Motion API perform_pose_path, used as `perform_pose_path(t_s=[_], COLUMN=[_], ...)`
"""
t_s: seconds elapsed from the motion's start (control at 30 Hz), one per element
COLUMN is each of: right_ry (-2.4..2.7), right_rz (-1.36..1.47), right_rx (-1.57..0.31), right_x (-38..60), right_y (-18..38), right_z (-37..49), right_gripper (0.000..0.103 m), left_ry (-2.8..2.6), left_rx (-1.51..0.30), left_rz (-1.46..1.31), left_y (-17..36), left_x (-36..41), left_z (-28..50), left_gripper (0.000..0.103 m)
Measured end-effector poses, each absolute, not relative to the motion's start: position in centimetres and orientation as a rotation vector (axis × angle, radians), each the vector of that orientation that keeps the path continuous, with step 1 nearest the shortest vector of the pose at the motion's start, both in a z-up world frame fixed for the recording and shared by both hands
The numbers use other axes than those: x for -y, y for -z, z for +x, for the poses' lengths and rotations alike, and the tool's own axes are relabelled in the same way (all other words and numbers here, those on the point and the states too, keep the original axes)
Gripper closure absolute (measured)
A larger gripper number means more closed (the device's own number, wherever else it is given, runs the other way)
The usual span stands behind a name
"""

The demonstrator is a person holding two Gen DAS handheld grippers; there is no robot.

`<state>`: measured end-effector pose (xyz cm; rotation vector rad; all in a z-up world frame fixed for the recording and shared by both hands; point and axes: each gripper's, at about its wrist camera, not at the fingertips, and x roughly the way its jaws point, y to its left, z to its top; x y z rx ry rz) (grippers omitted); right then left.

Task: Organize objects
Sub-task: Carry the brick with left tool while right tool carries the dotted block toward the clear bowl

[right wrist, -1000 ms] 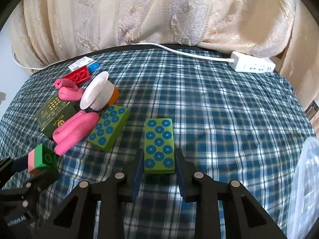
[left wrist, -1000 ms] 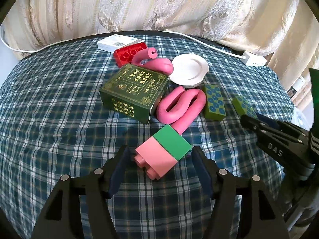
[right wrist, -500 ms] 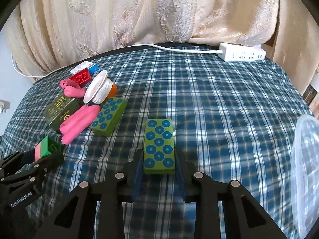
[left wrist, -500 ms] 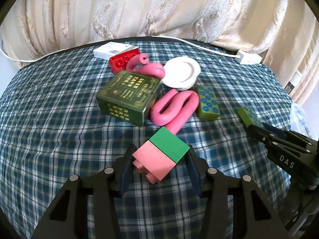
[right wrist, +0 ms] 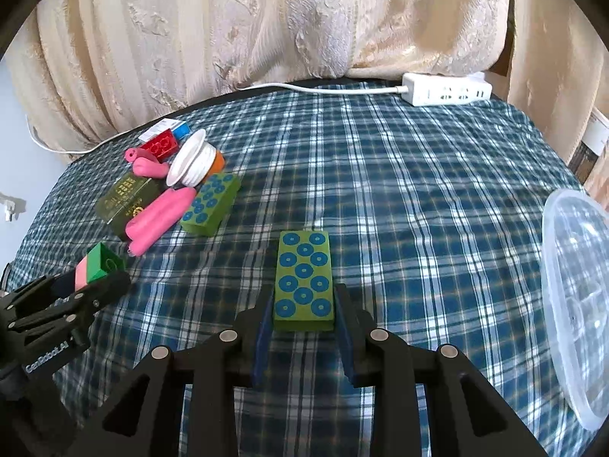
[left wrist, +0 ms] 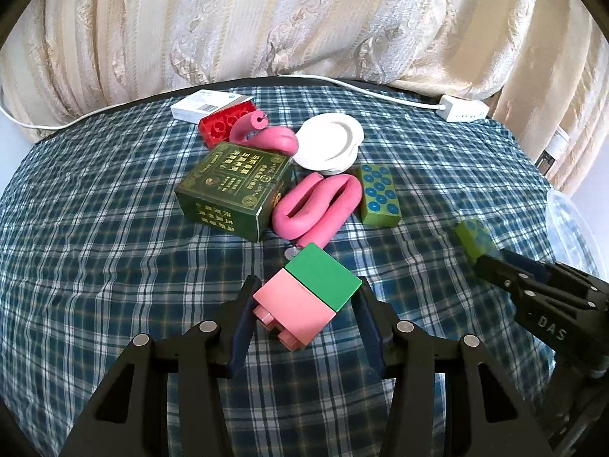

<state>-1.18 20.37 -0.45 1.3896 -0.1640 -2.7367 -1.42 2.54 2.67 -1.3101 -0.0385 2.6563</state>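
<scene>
The left gripper pinches the pink-and-green block near the pile by the green box. The right gripper's fingers are opening around the dotted green block, on open plaid counter; a clear plastic lid overhangs the right edge.

Both views are brightly lit by daylight diffused through the curtain at the far side. Soft shadows are cast toward the near side on the tablecloth. Straight lines are bent by fisheye distortion, and the corners are darkened.
</scene>
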Motion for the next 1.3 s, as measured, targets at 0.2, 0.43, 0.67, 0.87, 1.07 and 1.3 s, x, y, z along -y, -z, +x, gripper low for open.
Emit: perform_pose_path(t_s=[0.2,0.43,0.67,0.87,1.07,1.3], right_ry=[2.761,2.809,2.802,2.842,2.878,2.961], right_rz=[1.396,1.373,1.339,1.260,1.188,1.114], right_rx=[0.132,0.004,0.071,0.149,0.249,0.336], right_x=[-20.0,-19.2,-20.2,-21.9,-24.6,-29.0], right_y=[0.7,0.9,0.3,-1.5,-3.1,-4.6], right_z=[-2.1,-2.3,-1.1,1.0,2.8,4.9], right_gripper=[0.061,0.066,0.071,0.071,0.071,0.071], left_ry=[-2.655,-2.655,-2.658,-2.659,-2.648,-2.613], left_rx=[0.040,0.031,-0.003,-0.033,-0.095,-0.161], left_rz=[-1.302,-1.291,-1.285,-1.265,-1.244,-1.210], left_y=[-2.9,-3.1,-3.2,-3.9,-4.7,-5.6], left_x=[-2.7,-2.9,-3.6,-4.1,-6.1,-9.7], left_z=[-1.2,-1.1,-0.9,-0.3,0.4,0.5], left_gripper=[0.053,0.053,0.053,0.053,0.053,0.053])
